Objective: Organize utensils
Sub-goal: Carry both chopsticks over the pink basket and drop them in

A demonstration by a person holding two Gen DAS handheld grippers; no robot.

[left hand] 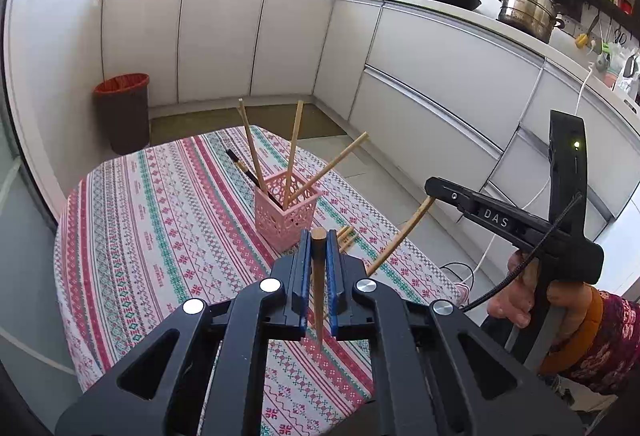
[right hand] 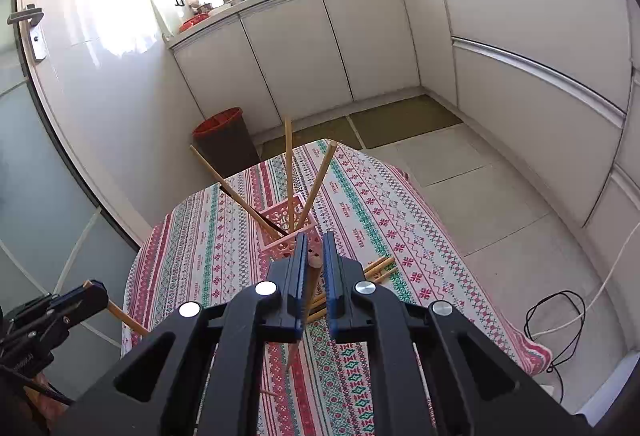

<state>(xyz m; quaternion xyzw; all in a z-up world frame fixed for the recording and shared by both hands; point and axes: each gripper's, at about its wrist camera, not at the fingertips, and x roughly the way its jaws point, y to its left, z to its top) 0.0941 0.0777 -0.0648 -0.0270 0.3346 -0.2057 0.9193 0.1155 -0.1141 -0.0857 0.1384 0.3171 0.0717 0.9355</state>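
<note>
Left wrist view: a pink plastic basket [left hand: 287,213] with lattice walls stands on a table [left hand: 152,220] under a striped, patterned cloth. Four chopsticks lean out of it at different angles, three of pale wood [left hand: 294,151] and one black [left hand: 248,173]. A few more wooden chopsticks [left hand: 347,238] lie flat on the cloth just beside the basket. The left gripper [left hand: 319,242] has its blue-padded fingers clamped on a brown wooden chopstick [left hand: 319,288], held roughly upright. To the right, a hand [left hand: 532,296] (sleeve patterned, with an orange cuff) holds the right gripper [left hand: 434,191], whose tip pinches a slanting pale chopstick [left hand: 400,236] above the table edge.

Right wrist view: the right gripper's fingers are closed on that chopstick [right hand: 310,300]; the basket [right hand: 286,232] sits just beyond them. A dark round bin [right hand: 226,139] with a red liner stands on the tiled floor.
</note>
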